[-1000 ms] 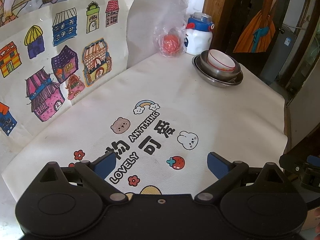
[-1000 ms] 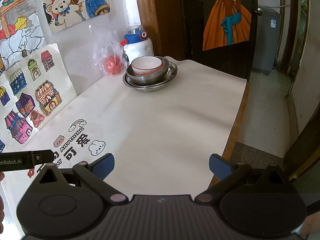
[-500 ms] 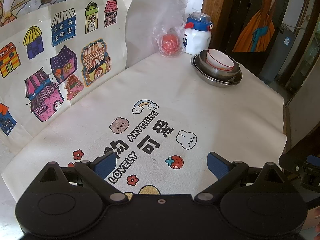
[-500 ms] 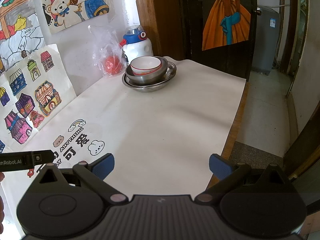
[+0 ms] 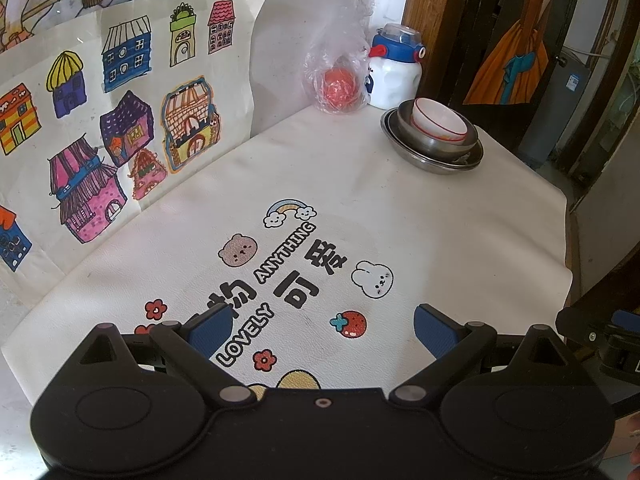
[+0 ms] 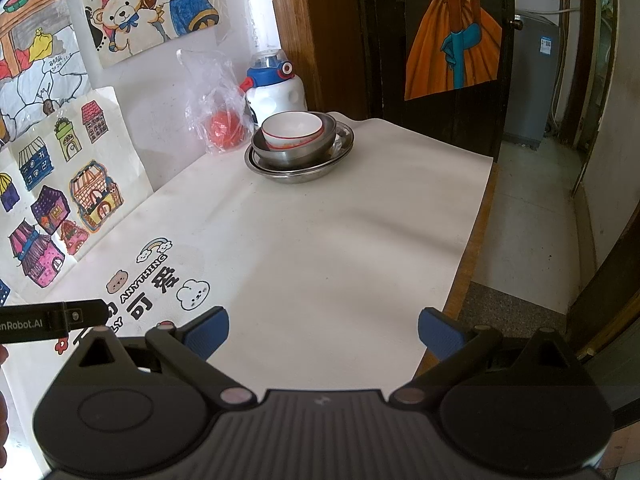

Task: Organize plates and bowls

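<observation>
Both grippers hang over the near end of the table, each with its blue-padded fingers spread wide and nothing between them: the left gripper (image 5: 322,326) sits above the printed cartoons and lettering on the white tablecloth (image 5: 400,216), and the right gripper (image 6: 323,330) hovers over the plain part of the cloth close to the table's outer edge. The dishes are all in one stack at the far corner, well apart from both grippers: a white bowl (image 6: 293,130) with a red line round its rim sits inside a steel bowl (image 6: 298,152), and that rests on a wide steel plate (image 6: 300,172) flat on the cloth. Just behind the stack stands a white bottle (image 6: 276,92) with a blue cap, and beside it a clear plastic bag (image 6: 216,100) holding something round and orange-red. Children's drawings of coloured houses (image 5: 120,120) lean against the wall along the left side of the table.
</observation>
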`<state>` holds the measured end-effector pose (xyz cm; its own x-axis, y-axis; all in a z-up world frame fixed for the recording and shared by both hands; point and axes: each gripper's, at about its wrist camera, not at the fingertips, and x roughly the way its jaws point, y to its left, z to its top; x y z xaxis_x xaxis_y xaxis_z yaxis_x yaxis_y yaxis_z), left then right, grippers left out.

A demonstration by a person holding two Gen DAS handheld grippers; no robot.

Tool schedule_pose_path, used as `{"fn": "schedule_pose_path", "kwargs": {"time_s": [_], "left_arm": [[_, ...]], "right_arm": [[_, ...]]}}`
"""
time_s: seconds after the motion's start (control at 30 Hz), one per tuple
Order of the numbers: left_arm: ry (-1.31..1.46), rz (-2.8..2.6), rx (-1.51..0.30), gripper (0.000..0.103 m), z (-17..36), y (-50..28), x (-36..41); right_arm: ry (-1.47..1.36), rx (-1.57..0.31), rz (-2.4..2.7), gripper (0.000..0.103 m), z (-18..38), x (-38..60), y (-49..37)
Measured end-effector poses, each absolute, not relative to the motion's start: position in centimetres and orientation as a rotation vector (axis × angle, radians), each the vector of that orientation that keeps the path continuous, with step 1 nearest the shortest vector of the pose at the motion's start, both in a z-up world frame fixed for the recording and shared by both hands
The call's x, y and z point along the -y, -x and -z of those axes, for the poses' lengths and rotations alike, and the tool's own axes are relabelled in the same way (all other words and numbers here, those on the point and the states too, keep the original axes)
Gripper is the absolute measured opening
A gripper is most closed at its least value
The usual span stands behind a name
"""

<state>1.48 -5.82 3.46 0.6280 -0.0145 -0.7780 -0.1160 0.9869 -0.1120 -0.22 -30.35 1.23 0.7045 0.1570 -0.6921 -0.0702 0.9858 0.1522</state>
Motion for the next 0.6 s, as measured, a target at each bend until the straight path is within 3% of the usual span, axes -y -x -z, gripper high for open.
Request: {"fn": "schedule_pose_path", "kwargs": {"time_s": [0.6], "left_arm": [[0.16, -0.054, -0.896, 0.097, -3.32, -1.66, 5.42]], "right_arm": [[-0.118, -0.78, -0.126, 0.103, -1.19, 30.3, 0.18]]}}
